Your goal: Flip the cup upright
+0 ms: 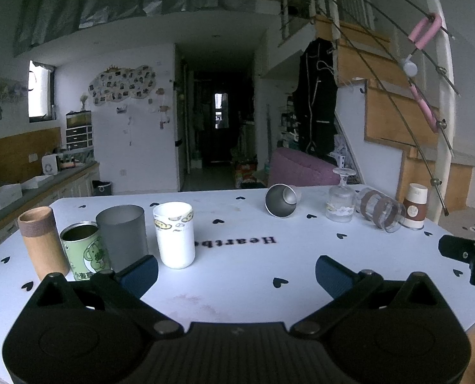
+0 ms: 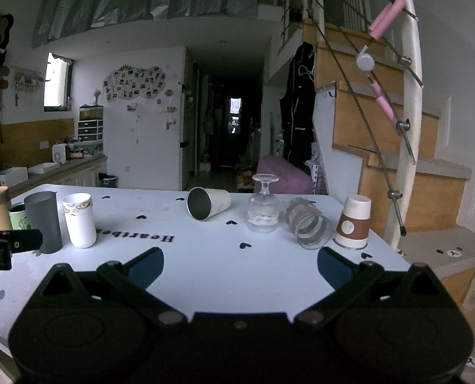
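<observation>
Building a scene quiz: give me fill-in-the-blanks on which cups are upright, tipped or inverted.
The metal cup lies on its ____.
The stemmed glass stands ____, foot at the top.
The paper cup rests on its ____, upside down.
Both the left gripper and the right gripper are ____, holding nothing.

Missing words: side; inverted; rim; open

Right tool [image 2: 240,264] is hovering over the counter [image 2: 205,265], jaws spread, gripping nothing. Metal cup [image 2: 208,204] and banded glass [image 2: 308,226] are lying on their sides; stemmed glass [image 2: 263,206] and paper cup [image 2: 354,222] are sitting inverted.
</observation>
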`<state>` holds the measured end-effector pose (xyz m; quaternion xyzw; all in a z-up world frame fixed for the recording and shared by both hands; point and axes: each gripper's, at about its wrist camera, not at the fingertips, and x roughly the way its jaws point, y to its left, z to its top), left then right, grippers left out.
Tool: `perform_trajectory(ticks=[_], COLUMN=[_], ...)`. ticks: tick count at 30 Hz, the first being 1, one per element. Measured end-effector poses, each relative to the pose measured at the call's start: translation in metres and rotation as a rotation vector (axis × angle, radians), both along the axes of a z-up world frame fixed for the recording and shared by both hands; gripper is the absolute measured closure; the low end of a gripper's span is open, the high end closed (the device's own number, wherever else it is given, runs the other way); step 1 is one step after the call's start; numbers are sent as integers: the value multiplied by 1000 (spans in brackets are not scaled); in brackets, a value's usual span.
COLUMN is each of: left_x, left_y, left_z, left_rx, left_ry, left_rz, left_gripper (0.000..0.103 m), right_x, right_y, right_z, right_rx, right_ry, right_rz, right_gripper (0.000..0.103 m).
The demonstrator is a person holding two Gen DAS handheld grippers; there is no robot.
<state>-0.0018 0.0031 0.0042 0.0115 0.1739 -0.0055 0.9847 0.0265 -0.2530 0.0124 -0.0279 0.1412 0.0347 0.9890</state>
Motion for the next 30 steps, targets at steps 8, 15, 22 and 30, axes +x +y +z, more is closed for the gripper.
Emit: perform_trajectory(ticks=[8, 15, 22, 30], left_x=[22, 50, 76, 107], left_y=[-19, -37, -48, -57], left_z=[-10, -22, -28, -32], left_rx=[30, 37, 59, 71], left_ry=[21, 59, 96, 140], left_rz=[-32, -60, -74, -66], left_gripper=[0, 0, 0, 0], right_x=[18, 66, 151, 252], right_y=[-8, -41, -106, -176], right_z=[-19, -23, -13, -14], right_rx=[23, 27, 75, 120], right_ry=[34, 69, 140, 155], right_rz=[0, -52, -189, -318], right_gripper=[0, 0, 0, 0])
